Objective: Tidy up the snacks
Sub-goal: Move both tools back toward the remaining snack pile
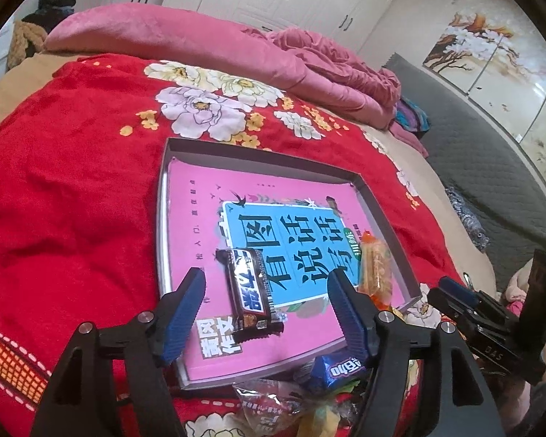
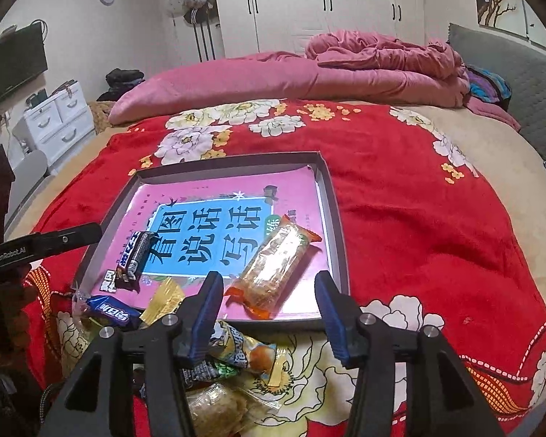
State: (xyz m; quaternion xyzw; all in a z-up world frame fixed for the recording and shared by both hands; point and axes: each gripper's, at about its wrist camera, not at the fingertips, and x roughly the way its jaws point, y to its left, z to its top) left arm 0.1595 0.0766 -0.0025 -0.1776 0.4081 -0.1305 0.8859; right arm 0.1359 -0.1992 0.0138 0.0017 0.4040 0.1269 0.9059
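A shallow grey box [image 1: 258,153] [image 2: 336,225] with a pink and blue printed bottom lies on the red flowered blanket. A dark chocolate bar [image 1: 251,289] [image 2: 134,255] lies in it at the near left. An orange clear-wrapped snack [image 1: 375,269] [image 2: 273,266] lies at its near right. My left gripper [image 1: 265,284] is open and empty, its fingers either side of the chocolate bar. My right gripper [image 2: 269,287] is open and empty, just above the orange snack. A blue candy [image 1: 340,369] [image 2: 109,313] and several loose snacks [image 2: 236,364] lie before the box.
A pink quilt [image 2: 309,76] lies folded across the far side of the bed. A grey padded headboard [image 1: 491,167] stands at the right. White wardrobes line the back wall, and a white drawer unit [image 2: 58,120] stands at the far left.
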